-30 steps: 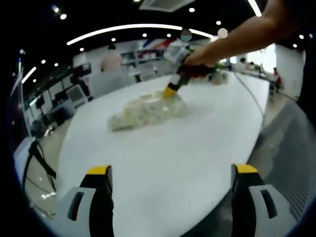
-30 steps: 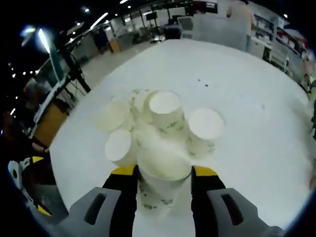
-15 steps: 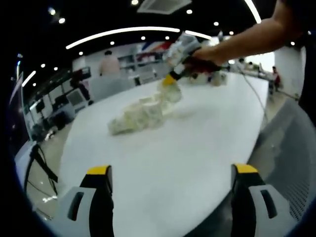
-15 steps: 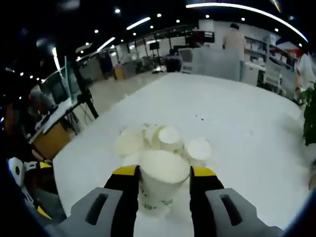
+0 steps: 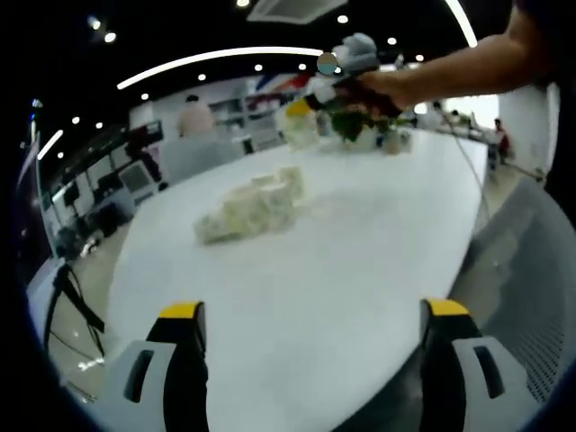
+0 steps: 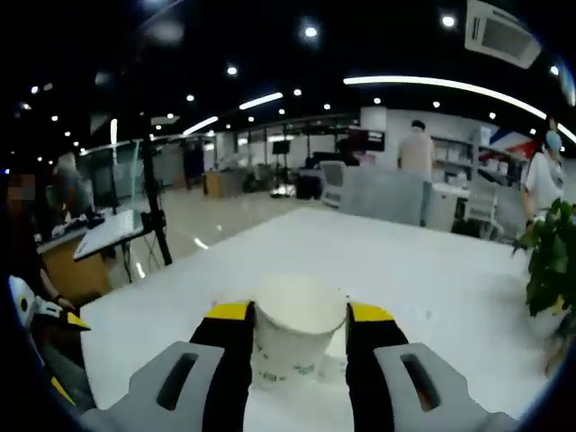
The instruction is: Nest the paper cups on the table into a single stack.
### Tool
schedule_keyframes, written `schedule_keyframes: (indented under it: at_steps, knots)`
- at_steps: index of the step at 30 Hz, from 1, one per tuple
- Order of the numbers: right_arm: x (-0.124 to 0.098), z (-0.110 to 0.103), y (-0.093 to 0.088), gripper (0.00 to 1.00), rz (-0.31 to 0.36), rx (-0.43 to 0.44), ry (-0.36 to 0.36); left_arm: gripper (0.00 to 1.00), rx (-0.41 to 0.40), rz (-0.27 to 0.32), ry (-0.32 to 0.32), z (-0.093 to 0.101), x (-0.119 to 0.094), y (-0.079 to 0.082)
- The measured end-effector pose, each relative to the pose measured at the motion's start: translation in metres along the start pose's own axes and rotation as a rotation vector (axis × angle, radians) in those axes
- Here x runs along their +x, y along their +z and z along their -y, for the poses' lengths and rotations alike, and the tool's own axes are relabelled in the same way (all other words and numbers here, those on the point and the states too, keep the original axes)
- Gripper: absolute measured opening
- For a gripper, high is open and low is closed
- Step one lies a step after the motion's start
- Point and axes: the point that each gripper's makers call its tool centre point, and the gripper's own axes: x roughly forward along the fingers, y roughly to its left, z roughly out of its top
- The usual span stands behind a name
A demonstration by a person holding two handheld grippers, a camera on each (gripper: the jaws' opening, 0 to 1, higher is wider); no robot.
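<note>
Clamped in the right claw [image 6: 299, 317], a paper cup [image 6: 294, 335] is held above the counter [image 6: 432, 279]; the left claw [image 5: 310, 315] is spread wide, empty, cups [image 5: 252, 205] at 12 o'clock.

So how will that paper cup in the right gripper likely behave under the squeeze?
The paper cup is thin-walled and open-topped, so it probably dents if the right gripper squeezes hard. It looks empty, so likely very light. Its tapered sides might let it slip downward.

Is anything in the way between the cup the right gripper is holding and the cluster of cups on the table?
Nothing visible. The right gripper holds the paper cup lifted above the cluster of cups, with only bare white table around them.
</note>
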Motion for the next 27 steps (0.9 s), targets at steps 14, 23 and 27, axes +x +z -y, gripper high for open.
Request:
schedule_keyframes:
  at_steps: [14,23,27]
  knots:
    - [-0.009,-0.008,0.006,0.36,0.092,-0.055,0.015,0.99,-0.126,0.043,-0.014,-0.004,-0.002,0.007]
    - [-0.022,-0.027,0.014,0.35,0.152,-0.067,0.053,0.99,-0.122,0.026,-0.012,-0.002,-0.001,0.006]
    - [-0.028,-0.034,0.016,0.36,0.159,-0.077,0.065,0.99,-0.119,0.027,-0.011,-0.002,-0.002,0.006]
